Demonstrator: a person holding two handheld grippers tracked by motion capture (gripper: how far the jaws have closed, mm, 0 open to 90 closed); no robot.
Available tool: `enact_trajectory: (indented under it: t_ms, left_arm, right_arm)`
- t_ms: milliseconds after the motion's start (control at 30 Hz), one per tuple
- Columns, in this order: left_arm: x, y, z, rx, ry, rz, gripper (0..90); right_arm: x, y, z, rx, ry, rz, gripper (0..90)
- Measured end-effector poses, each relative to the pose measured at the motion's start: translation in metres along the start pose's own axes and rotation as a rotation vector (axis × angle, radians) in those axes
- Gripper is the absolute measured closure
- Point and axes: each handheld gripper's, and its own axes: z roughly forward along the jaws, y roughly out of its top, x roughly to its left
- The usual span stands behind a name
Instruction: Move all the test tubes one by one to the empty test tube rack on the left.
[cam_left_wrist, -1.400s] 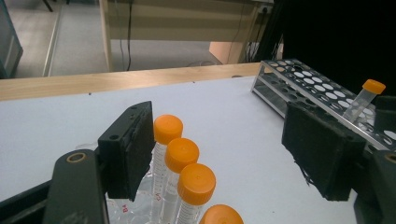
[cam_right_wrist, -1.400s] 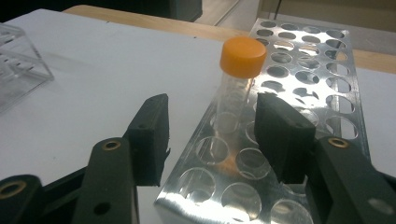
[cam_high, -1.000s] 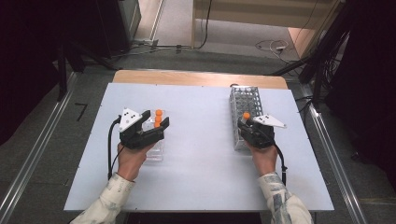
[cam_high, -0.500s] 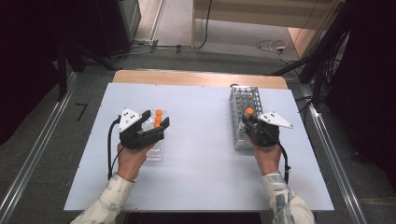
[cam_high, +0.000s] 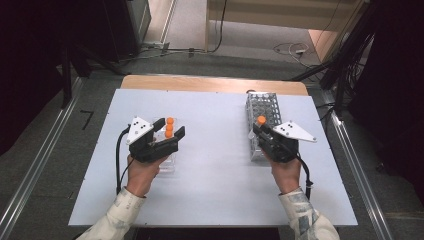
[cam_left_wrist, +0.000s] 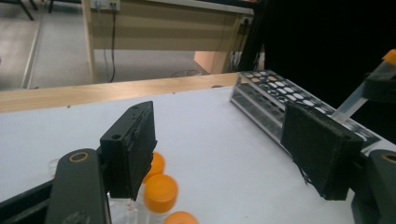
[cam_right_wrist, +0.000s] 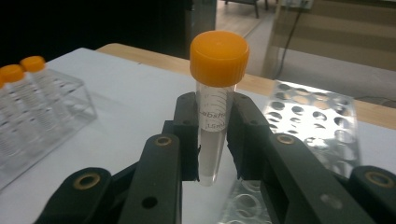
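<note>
Clamping a clear centrifuge tube with an orange screw cap, the right gripper has its jaws closed on the tube's body; the right gripper view shows printed graduations and lettering on the tube wall and its tapered tip hanging free just above the perforated metal tube rack. From the high view those details are lost: only the orange cap shows ahead of the right gripper, over the near half of the metal rack, which stands lengthwise on the right side of the white table.

The left gripper has its jaws wide apart with nothing between them. Its own view shows three orange caps just below and beside the left jaw, and farther off the metal rack with the other gripper's tube tilted above it. The high view places the left gripper over a clear plastic rack on the table's left side, well apart from the metal one. The right gripper view shows that clear rack with capped tubes upright in it.
</note>
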Motion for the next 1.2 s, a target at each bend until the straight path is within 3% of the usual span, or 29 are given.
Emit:
enact_trajectory:
  t_ms: [367,600,833,1200]
  left_arm:
    - [-0.035,-0.003,0.006,0.031,-0.149,0.051,28.3]
    - [-0.053,-0.012,0.016,0.068,-0.217,0.094,39.3]
    - [-0.062,-0.017,0.022,0.085,-0.245,0.132,53.6]
    - [-0.066,-0.022,0.026,0.094,-0.23,0.168,67.7]
  right_arm:
    - [0.056,-0.012,0.019,0.08,0.185,-0.079,72.0]
    - [0.084,-0.018,0.024,0.112,0.268,-0.121,72.0]
    - [0.096,-0.02,0.025,0.121,0.303,-0.145,72.0]
    - [0.097,-0.02,0.025,0.124,0.313,-0.134,71.9]
